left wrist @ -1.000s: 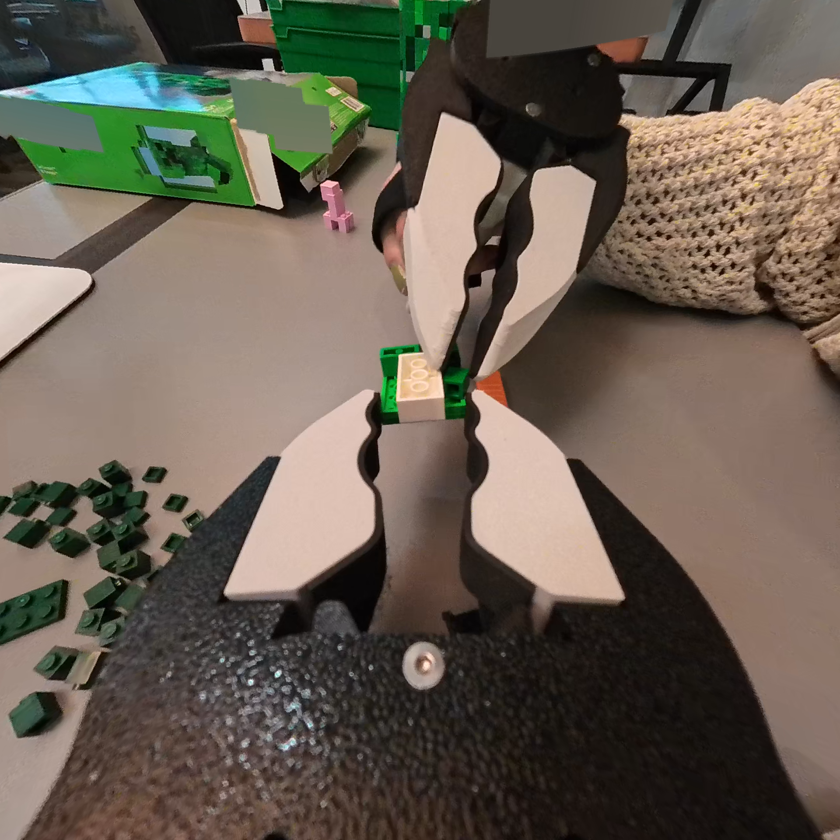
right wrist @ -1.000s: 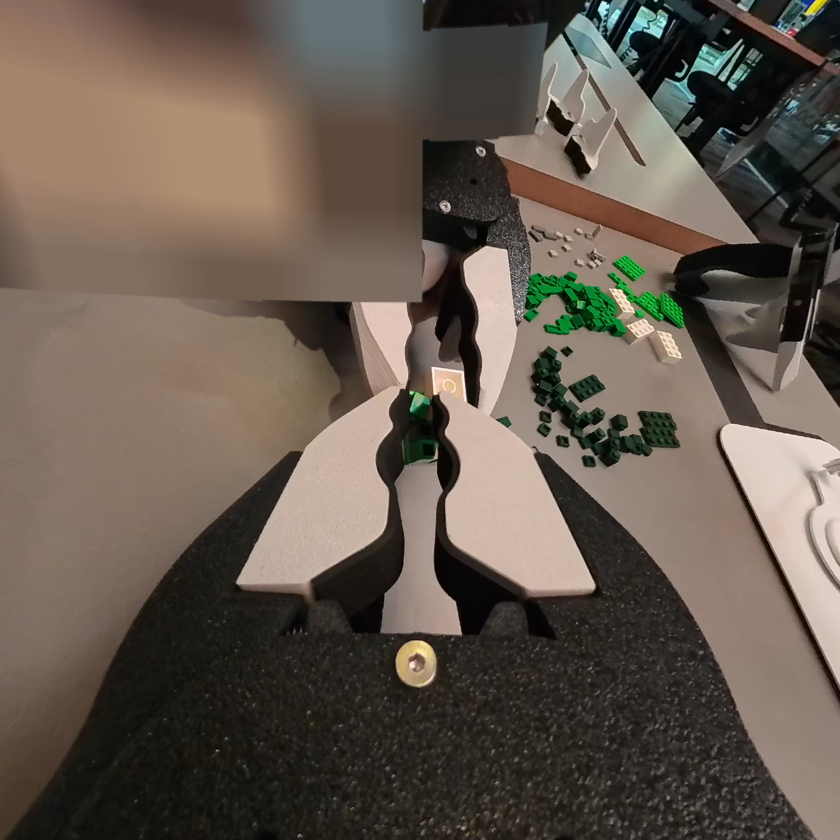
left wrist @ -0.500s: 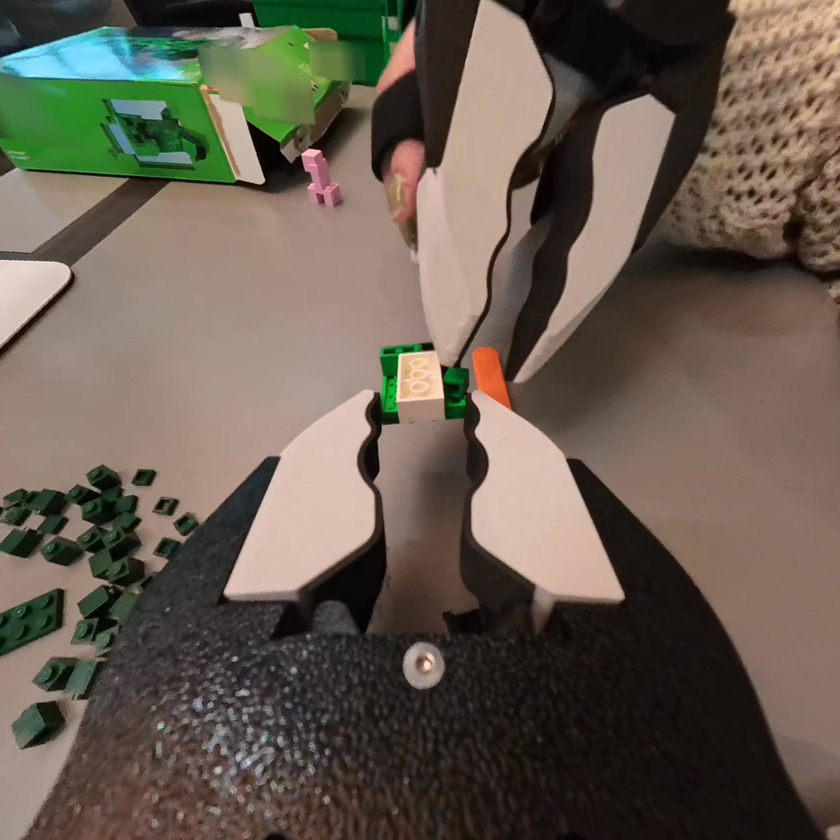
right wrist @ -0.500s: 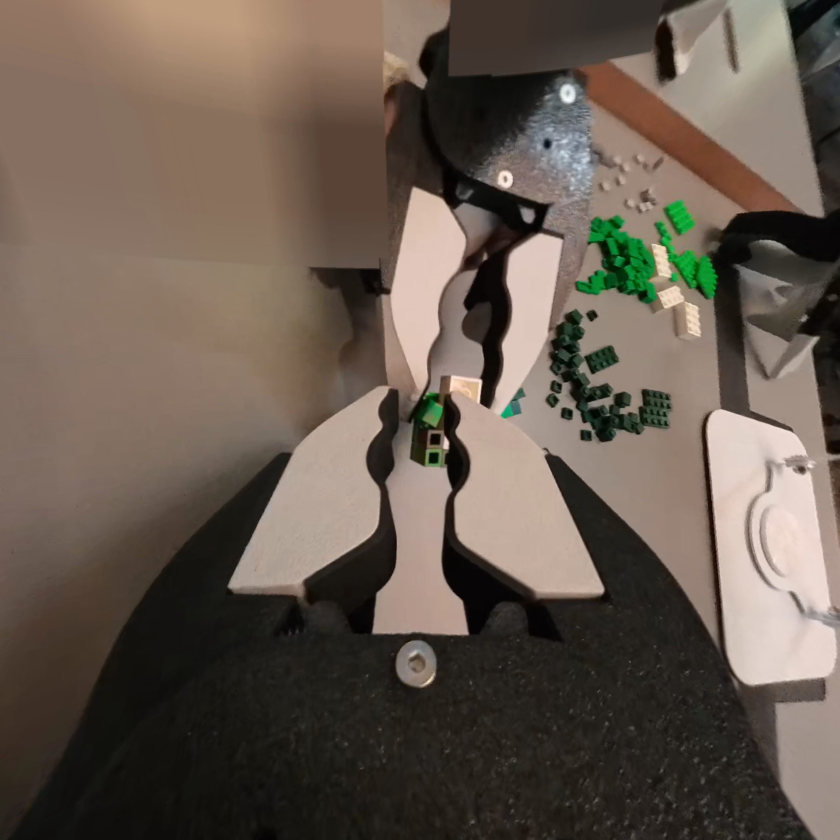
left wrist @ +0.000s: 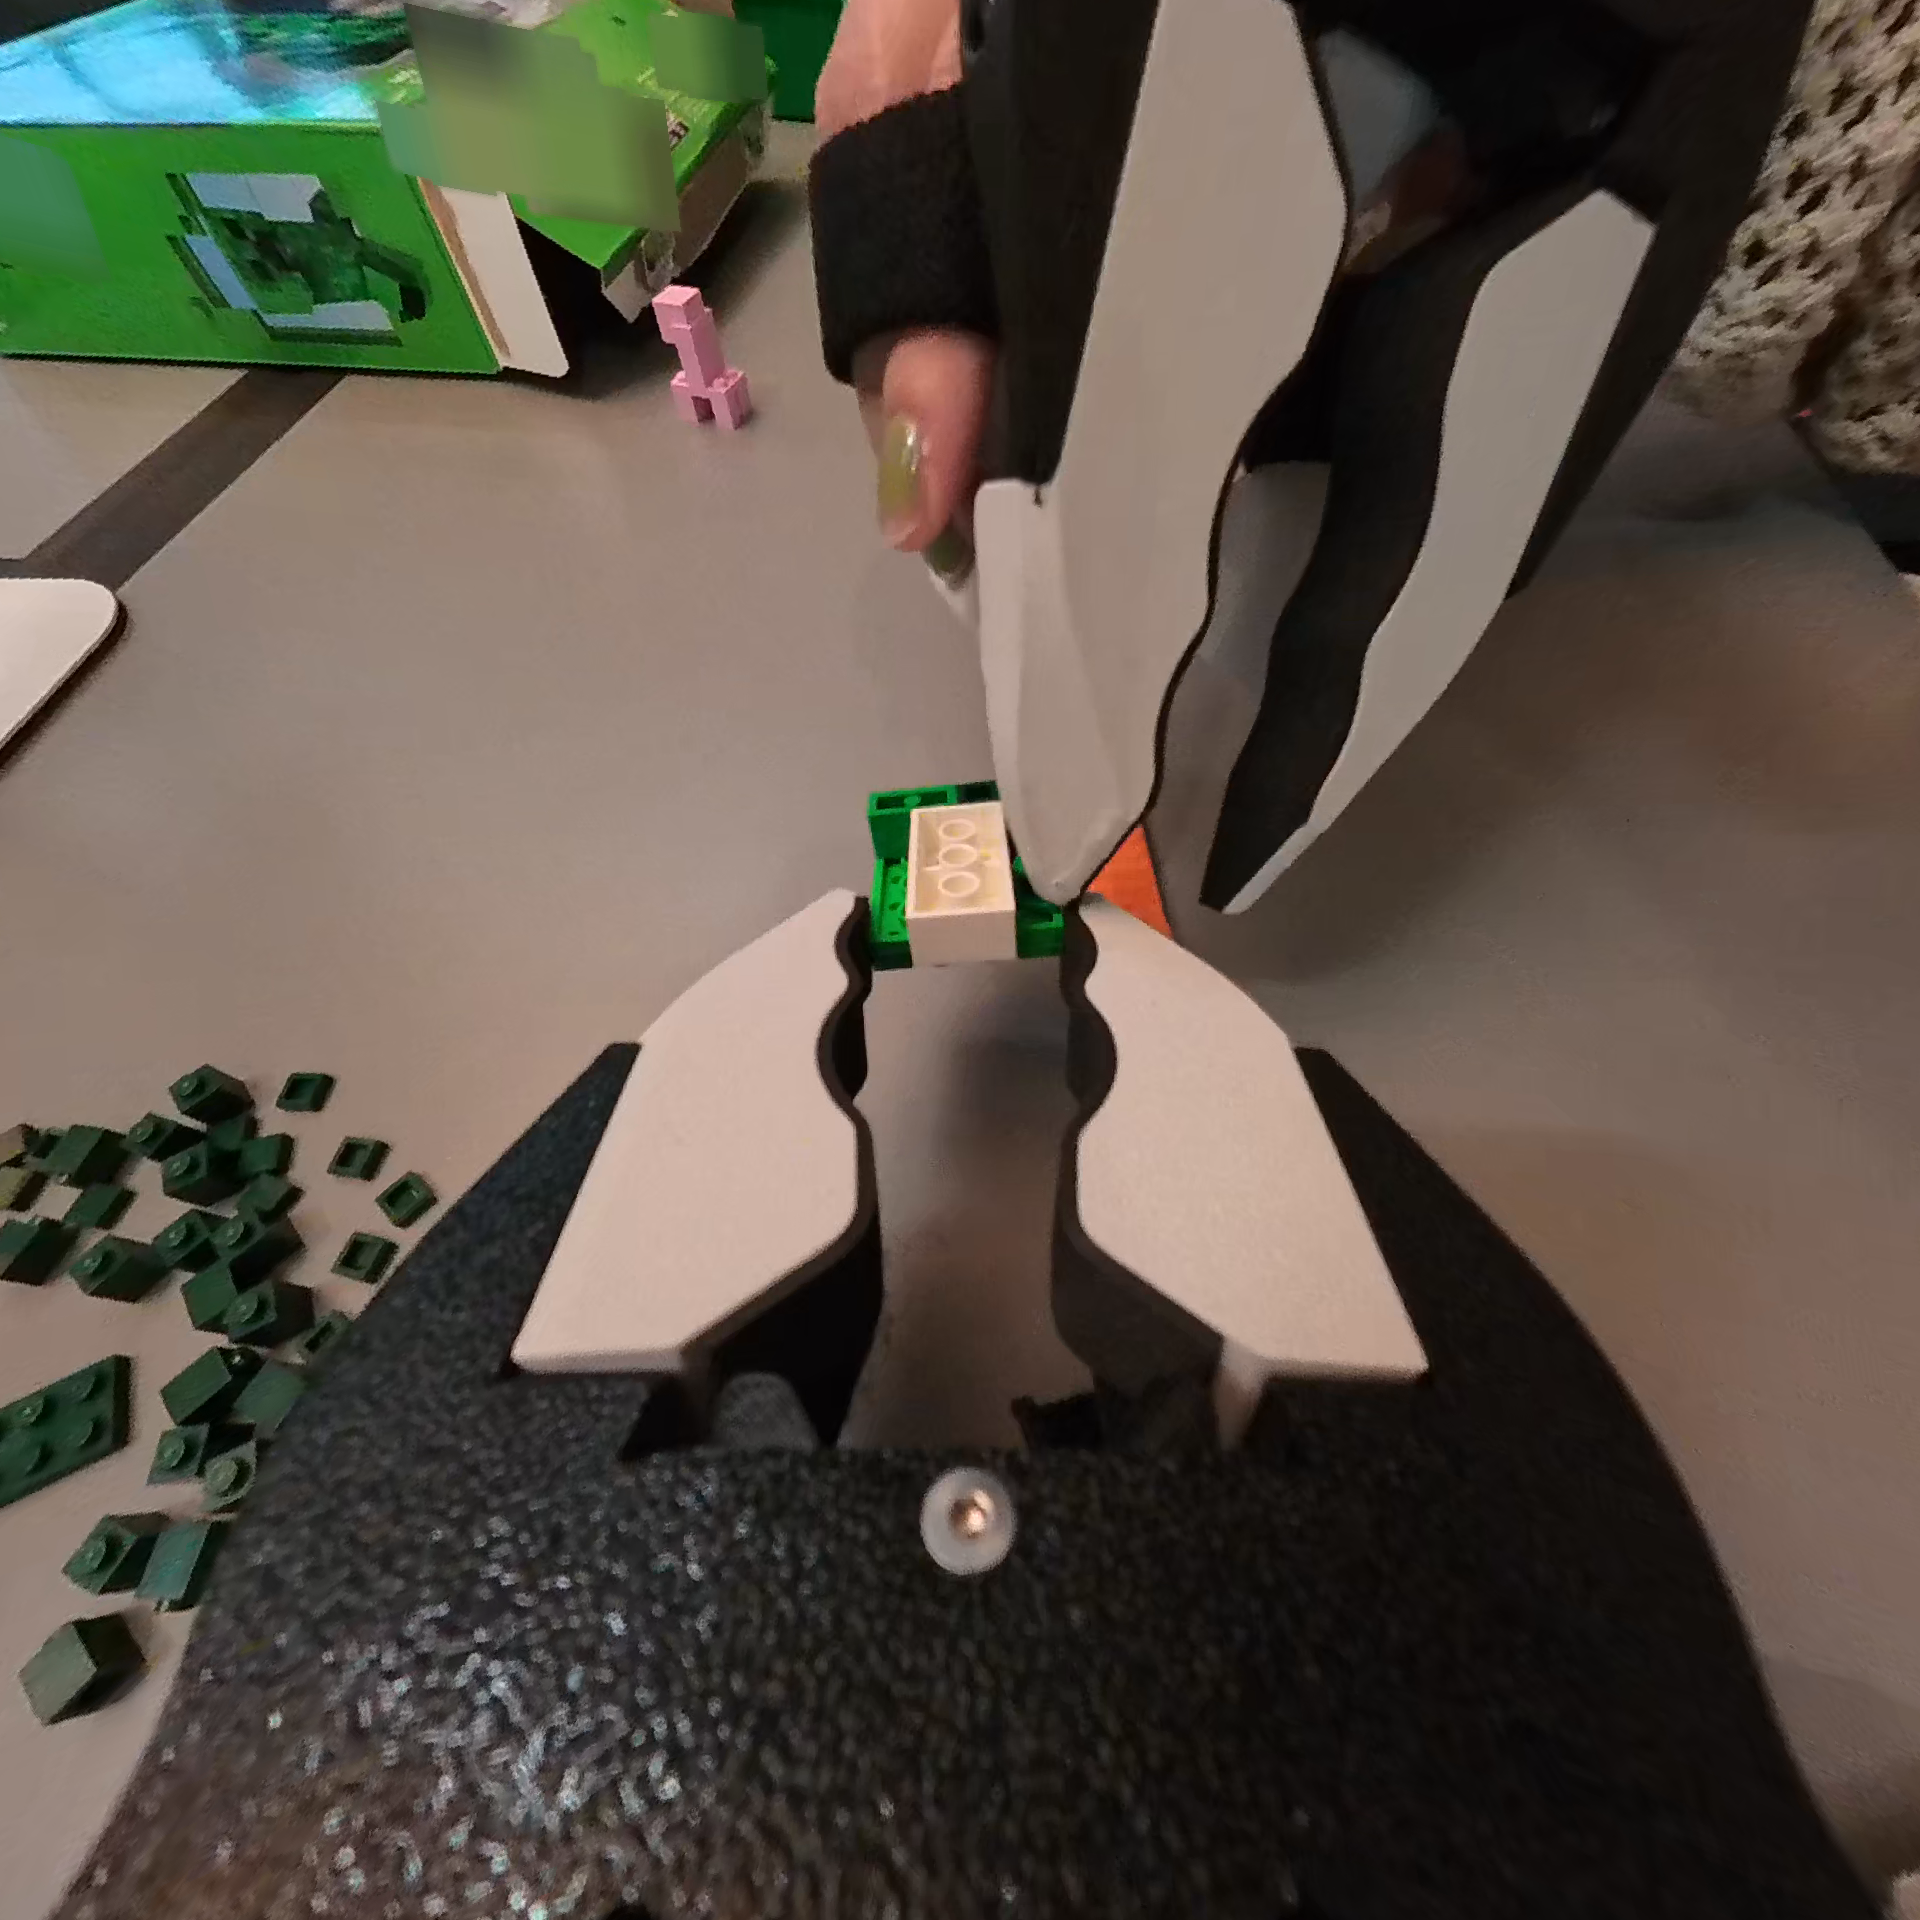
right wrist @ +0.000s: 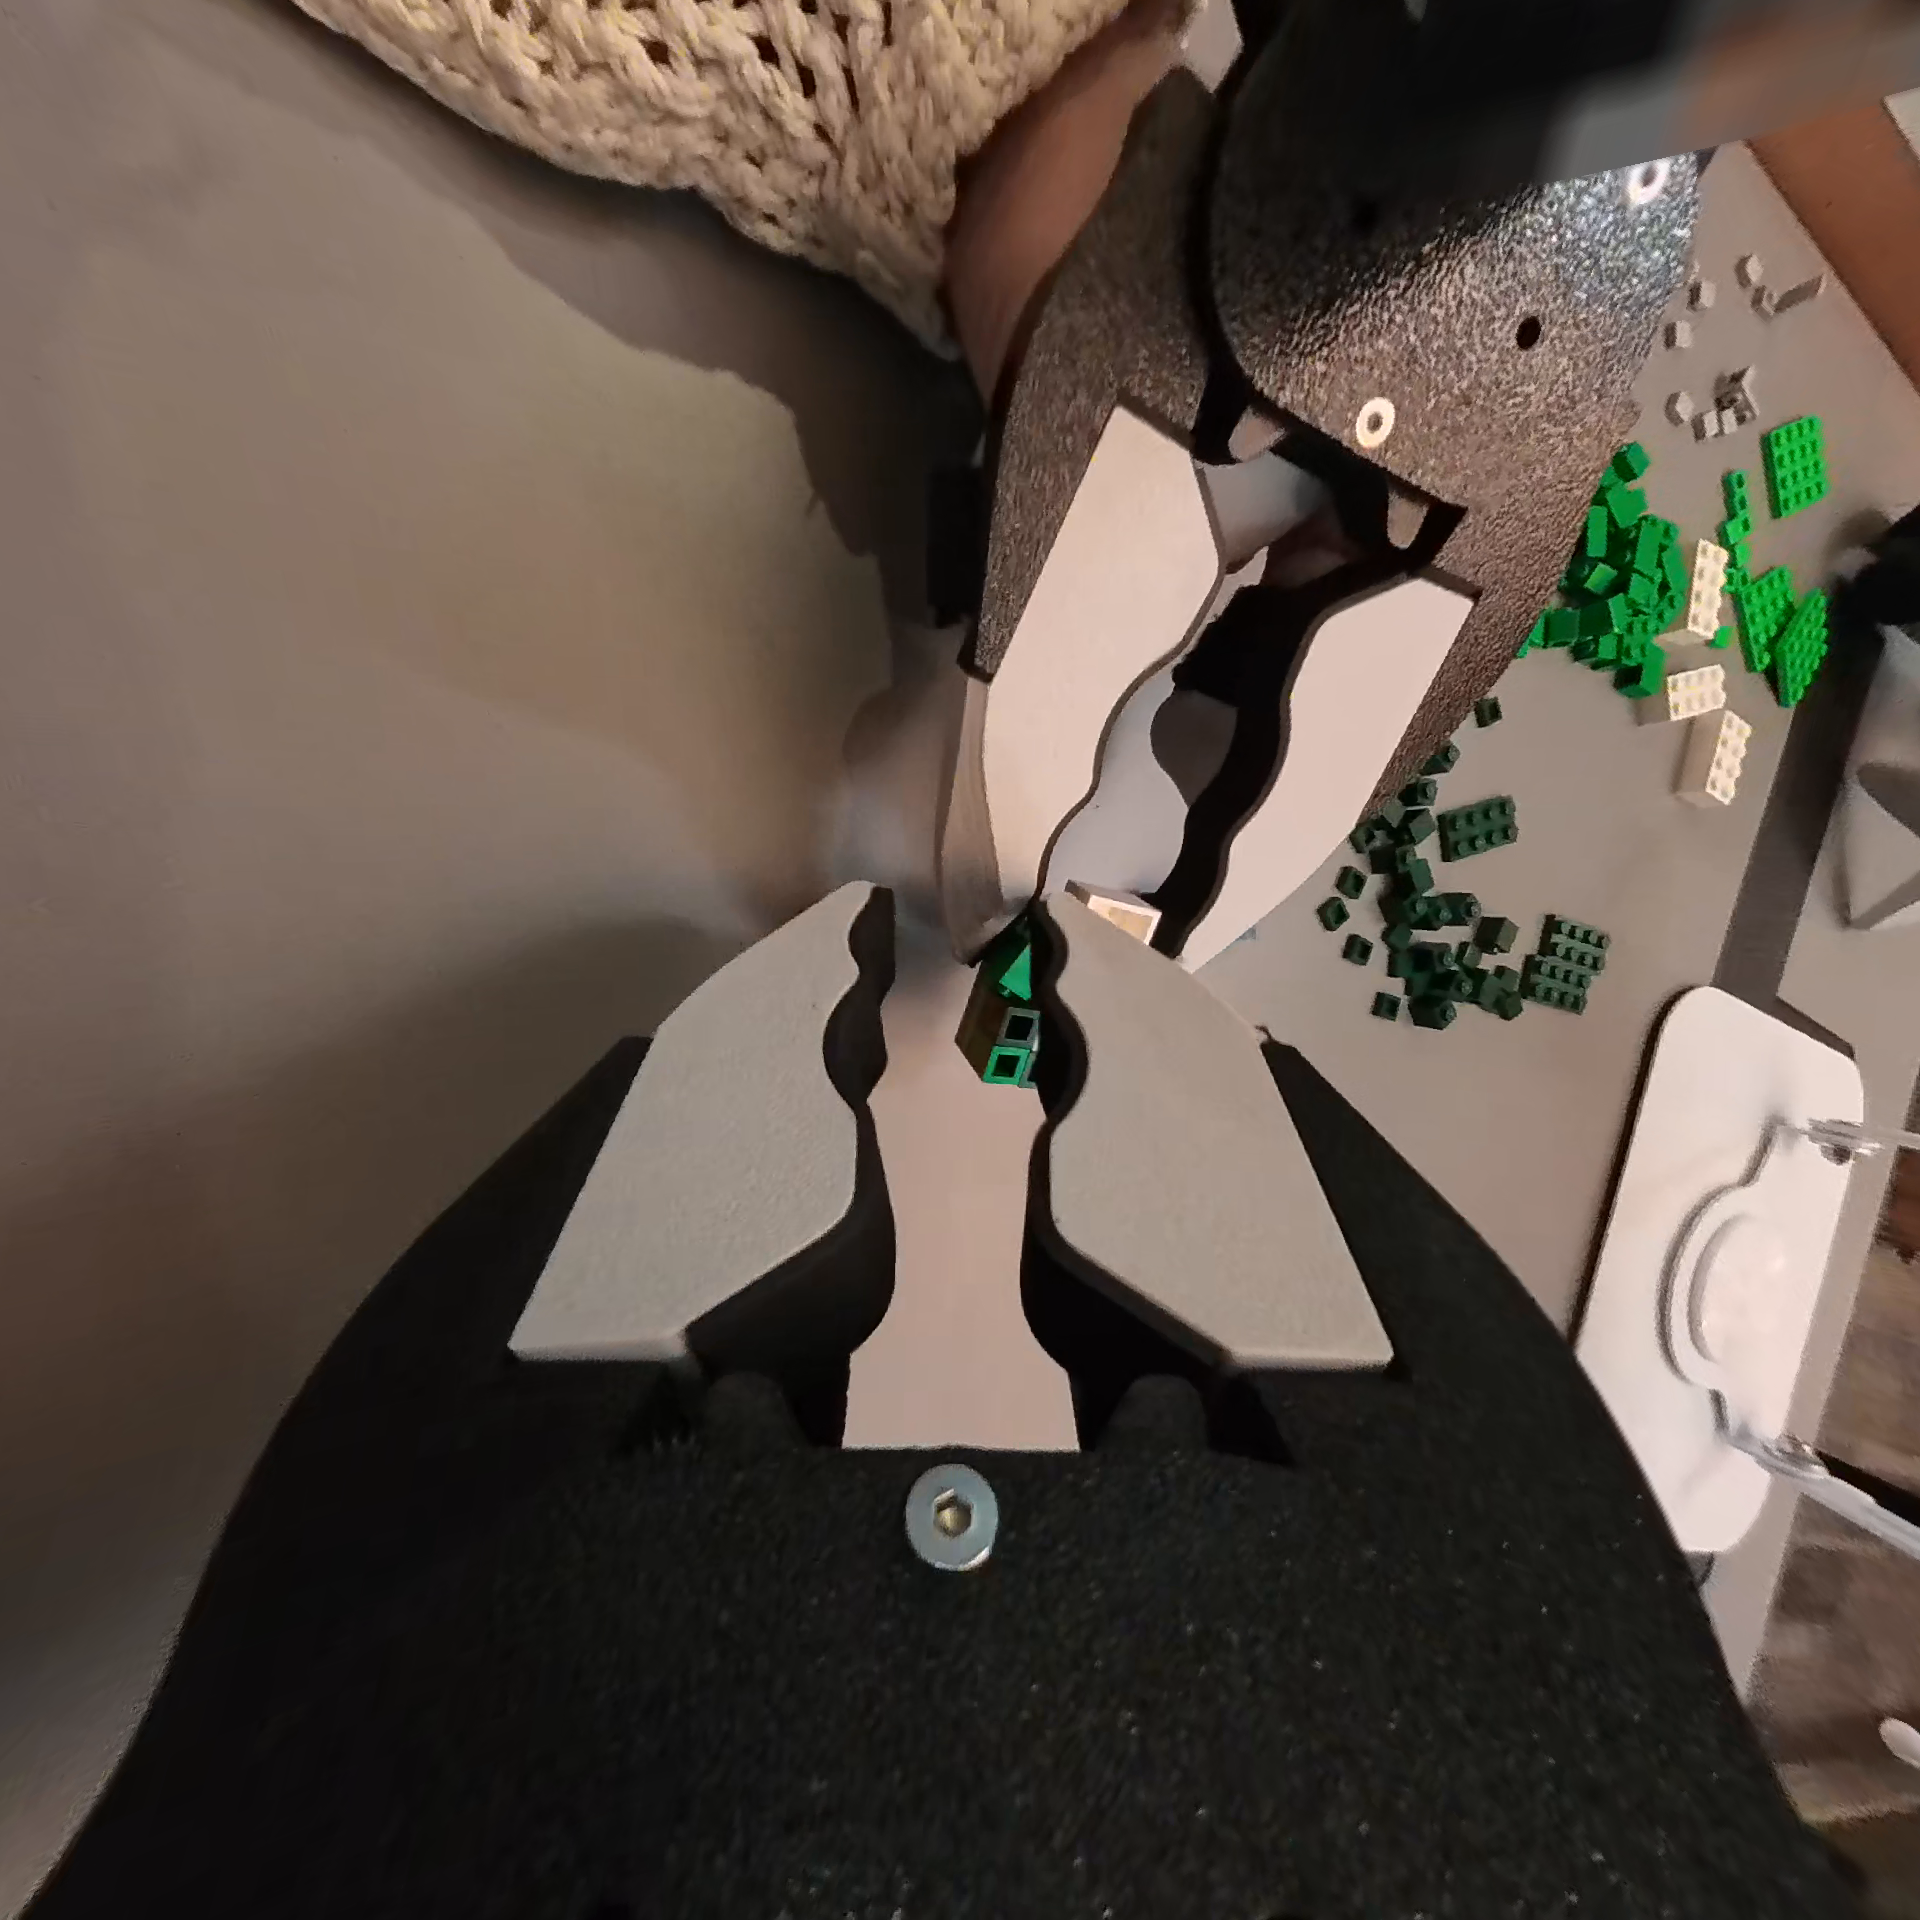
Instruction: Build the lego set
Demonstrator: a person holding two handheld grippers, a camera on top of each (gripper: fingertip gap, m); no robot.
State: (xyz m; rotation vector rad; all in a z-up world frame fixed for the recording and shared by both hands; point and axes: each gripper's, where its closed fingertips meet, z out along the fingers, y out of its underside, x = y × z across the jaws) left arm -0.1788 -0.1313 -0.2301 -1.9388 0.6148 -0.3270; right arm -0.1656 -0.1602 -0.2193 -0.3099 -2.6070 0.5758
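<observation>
My left gripper (left wrist: 966,925) is shut on a small assembly (left wrist: 961,883) of bright green bricks with a white brick on top, and holds it just above the grey table (left wrist: 468,675). My right gripper (right wrist: 966,914) is open. Its right pad lies beside a small green brick (right wrist: 1013,1023) on the assembly's end, and its left pad stands clear of it. In the left wrist view the right gripper (left wrist: 1143,899) comes down from above with its fingers apart, one fingertip (left wrist: 1060,873) at the assembly's right edge. An orange piece (left wrist: 1127,873) lies behind it.
A green set box (left wrist: 239,208) and a pink figure (left wrist: 701,358) stand at the back left. Loose dark green pieces (left wrist: 197,1195) lie at the left. Bright green and white bricks (right wrist: 1662,592) and a white board (right wrist: 1745,1195) lie at the right. A knitted sleeve (right wrist: 727,125) is close by. My left and right fingertips are right by each other. The pink figure (left wrist: 701,358) is about 25 cm from my left fingertips.
My right gripper's jaws have opened and let go of the small green brick, which stays on the assembly. The left gripper keeps its hold and has not moved.
</observation>
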